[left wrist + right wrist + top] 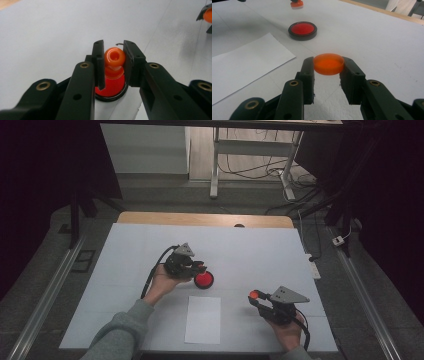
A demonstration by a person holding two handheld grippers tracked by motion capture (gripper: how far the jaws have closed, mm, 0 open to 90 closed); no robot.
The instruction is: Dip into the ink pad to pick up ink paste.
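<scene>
White paper [203,319] is laid flat on the table [250,250]. An orange knob [114,58] is pinched by the left gripper [113,56] above a red dish [204,280]. An orange lid [328,63] is pinched by the right gripper [328,65].

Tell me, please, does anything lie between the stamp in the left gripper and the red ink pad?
Nothing visible does: the stamp, held in the left gripper, hangs over the pad with open air between them.

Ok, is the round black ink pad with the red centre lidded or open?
Open. The round black ink pad shows its bare red centre; the orange translucent lid sits between the right gripper jaws.
</scene>
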